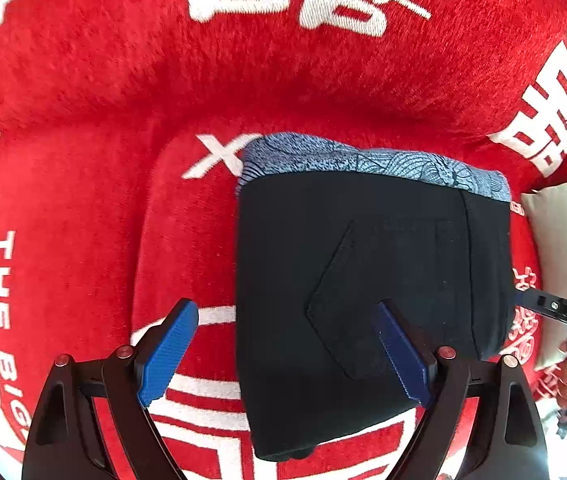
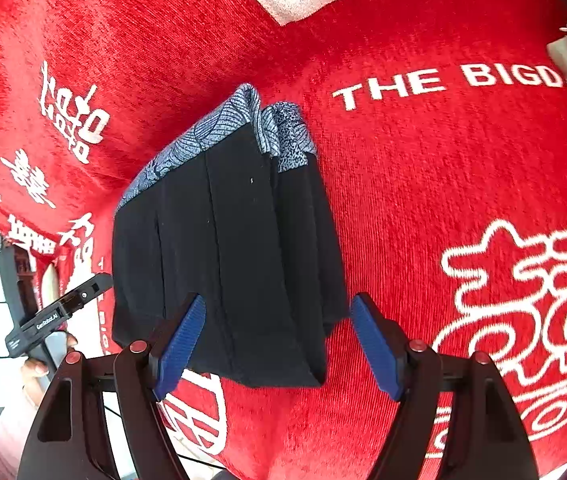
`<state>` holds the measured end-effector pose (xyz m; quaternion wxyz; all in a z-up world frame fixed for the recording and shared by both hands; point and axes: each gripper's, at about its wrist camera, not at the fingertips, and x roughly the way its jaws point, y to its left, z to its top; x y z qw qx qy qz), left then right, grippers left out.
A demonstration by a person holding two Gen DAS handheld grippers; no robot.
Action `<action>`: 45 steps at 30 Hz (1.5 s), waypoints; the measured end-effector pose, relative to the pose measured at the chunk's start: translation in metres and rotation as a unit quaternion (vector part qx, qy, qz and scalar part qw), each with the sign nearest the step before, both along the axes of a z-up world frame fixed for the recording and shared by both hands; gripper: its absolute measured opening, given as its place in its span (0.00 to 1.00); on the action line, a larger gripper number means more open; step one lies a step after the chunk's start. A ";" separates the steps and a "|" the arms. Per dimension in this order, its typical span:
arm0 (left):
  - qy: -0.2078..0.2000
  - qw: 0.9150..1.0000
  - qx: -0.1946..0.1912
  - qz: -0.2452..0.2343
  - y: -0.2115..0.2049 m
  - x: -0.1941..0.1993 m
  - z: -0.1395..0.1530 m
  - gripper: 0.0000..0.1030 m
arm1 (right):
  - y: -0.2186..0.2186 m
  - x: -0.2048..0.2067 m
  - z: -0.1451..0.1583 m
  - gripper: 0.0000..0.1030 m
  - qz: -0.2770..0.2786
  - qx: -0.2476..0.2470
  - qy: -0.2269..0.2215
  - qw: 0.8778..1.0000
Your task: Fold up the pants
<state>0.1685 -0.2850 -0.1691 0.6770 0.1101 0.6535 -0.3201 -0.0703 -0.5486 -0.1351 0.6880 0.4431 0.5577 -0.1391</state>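
The black pants (image 1: 363, 280) lie folded into a compact rectangle on the red plush cover (image 1: 123, 100), a blue patterned lining (image 1: 363, 158) showing along the far edge. My left gripper (image 1: 287, 352) is open and empty, hovering over the near left part of the bundle. In the right wrist view the same folded pants (image 2: 235, 248) lie ahead, and my right gripper (image 2: 279, 344) is open and empty above their near end. The right gripper's body also shows at the right edge of the left wrist view (image 1: 563, 312).
The red cover (image 2: 443, 160) with white lettering spreads all around the pants. A pale cushion (image 1: 555, 240) sits at the right. The other hand-held gripper (image 2: 55, 312) and a hand show at the left of the right wrist view, near the cover's edge.
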 end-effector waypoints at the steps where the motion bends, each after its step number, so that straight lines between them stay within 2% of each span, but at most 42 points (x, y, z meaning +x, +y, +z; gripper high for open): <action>1: 0.017 1.000 -0.011 -0.003 0.001 0.003 -0.003 0.88 | -0.004 0.000 -0.003 0.76 0.002 0.011 -0.007 1.000; 4: 0.083 0.996 -0.046 -0.005 0.008 0.017 -0.016 0.88 | -0.014 -0.003 -0.013 0.77 0.001 0.046 -0.026 0.999; 6: 0.114 0.992 -0.053 -0.008 0.013 0.025 -0.027 0.88 | -0.022 -0.004 -0.023 0.78 0.001 0.080 -0.041 0.996; 13: 0.166 0.984 -0.066 -0.024 0.014 0.034 -0.054 0.88 | -0.040 0.001 -0.042 0.78 0.031 0.107 -0.057 0.992; 21: 0.181 0.980 -0.071 -0.052 -0.004 0.033 -0.063 0.88 | -0.042 0.022 -0.058 0.78 0.066 0.136 -0.078 0.985; 27: 0.162 0.982 -0.070 -0.062 -0.017 0.027 -0.063 0.93 | -0.042 0.039 -0.066 0.79 0.075 0.150 -0.099 0.981; 30: 0.141 0.986 -0.067 -0.060 -0.027 0.020 -0.060 0.92 | -0.044 0.038 -0.068 0.75 0.061 0.155 -0.090 0.982; 33: 0.118 0.989 -0.066 -0.055 -0.030 0.014 -0.051 0.80 | -0.044 0.036 -0.065 0.67 0.043 0.143 -0.066 0.987; 36: 0.088 0.993 -0.060 -0.054 -0.039 0.005 -0.039 0.70 | -0.039 0.036 -0.055 0.49 0.034 0.132 -0.062 0.989; 40: 0.073 0.994 -0.067 -0.043 -0.038 0.001 -0.022 0.57 | -0.037 0.028 -0.039 0.43 0.020 0.134 -0.074 0.988; 45: 0.066 0.994 -0.075 -0.043 -0.038 -0.015 0.003 0.54 | -0.032 0.011 -0.019 0.42 0.016 0.145 -0.085 0.986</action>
